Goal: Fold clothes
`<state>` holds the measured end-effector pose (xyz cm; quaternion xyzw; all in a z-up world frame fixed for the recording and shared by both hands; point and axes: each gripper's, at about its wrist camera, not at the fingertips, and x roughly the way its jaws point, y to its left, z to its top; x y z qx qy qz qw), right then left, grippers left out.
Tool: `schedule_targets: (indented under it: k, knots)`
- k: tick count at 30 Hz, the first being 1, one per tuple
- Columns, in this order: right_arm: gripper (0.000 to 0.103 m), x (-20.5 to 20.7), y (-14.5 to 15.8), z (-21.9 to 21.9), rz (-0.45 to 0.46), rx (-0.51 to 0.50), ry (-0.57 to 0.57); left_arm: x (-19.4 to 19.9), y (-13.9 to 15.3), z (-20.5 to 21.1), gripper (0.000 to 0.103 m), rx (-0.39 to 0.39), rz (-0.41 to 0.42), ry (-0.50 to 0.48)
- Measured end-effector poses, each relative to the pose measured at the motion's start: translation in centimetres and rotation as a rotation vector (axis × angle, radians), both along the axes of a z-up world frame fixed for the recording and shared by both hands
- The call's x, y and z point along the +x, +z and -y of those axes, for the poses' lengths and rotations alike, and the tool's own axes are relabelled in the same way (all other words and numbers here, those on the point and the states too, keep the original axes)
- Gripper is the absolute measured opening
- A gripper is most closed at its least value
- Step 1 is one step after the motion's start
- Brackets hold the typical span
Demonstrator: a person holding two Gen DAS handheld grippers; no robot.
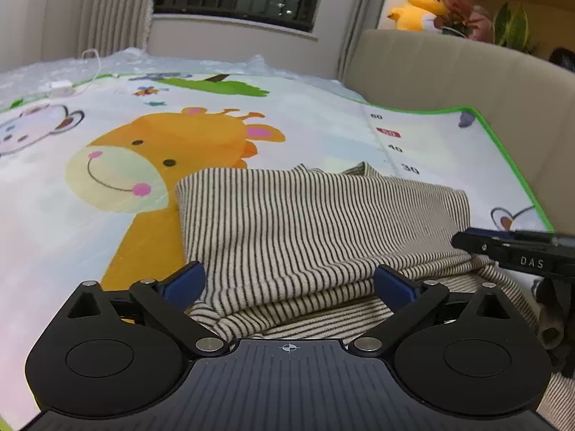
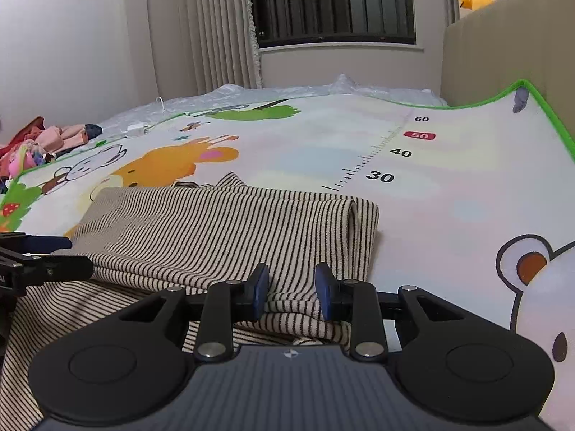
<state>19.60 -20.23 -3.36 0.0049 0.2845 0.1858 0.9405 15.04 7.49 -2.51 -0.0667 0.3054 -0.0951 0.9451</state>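
A cream garment with thin dark stripes (image 1: 316, 222) lies part-folded on a cartoon play mat (image 1: 107, 186); it also shows in the right wrist view (image 2: 215, 230). My left gripper (image 1: 287, 280) is wide open, its blue pads either side of the garment's near folded edge. My right gripper (image 2: 291, 292) is open with a narrower gap, its pads astride a fold at the garment's near right corner. The right gripper (image 1: 517, 255) shows at the right edge of the left wrist view. The left gripper (image 2: 36, 262) shows at the left edge of the right wrist view.
The mat (image 2: 431, 186) covers a bed with a beige headboard (image 1: 449, 72) on the right. A pile of pink clothes (image 2: 39, 143) lies far left. A white charger and cable (image 2: 136, 129) rest near the far edge. A yellow plush toy (image 1: 420, 7) sits above the headboard.
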Motion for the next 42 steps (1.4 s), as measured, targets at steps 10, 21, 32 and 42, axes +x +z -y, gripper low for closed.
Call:
schedule_targets:
  k: [10,21,32,42]
  knots:
    - [0.028,-1.0,0.0,-1.2,0.045,-0.075,-0.022,-0.3,-0.2,-0.1,0.103,-0.011,0.014,0.004]
    - [0.034,-1.5,0.0,-1.9,0.071,-0.128,-0.052,-0.2,-0.3,-0.4,0.103,-0.040,0.014,0.006]
    - [0.063,-0.7,-0.3,-0.6,0.023,-0.058,-0.092,0.7,2.4,0.2,0.103,-0.013,-0.024,0.081]
    - [0.042,0.7,-0.3,0.2,-0.026,0.007,-0.073,2.0,-0.1,0.7,0.103,0.040,-0.080,0.093]
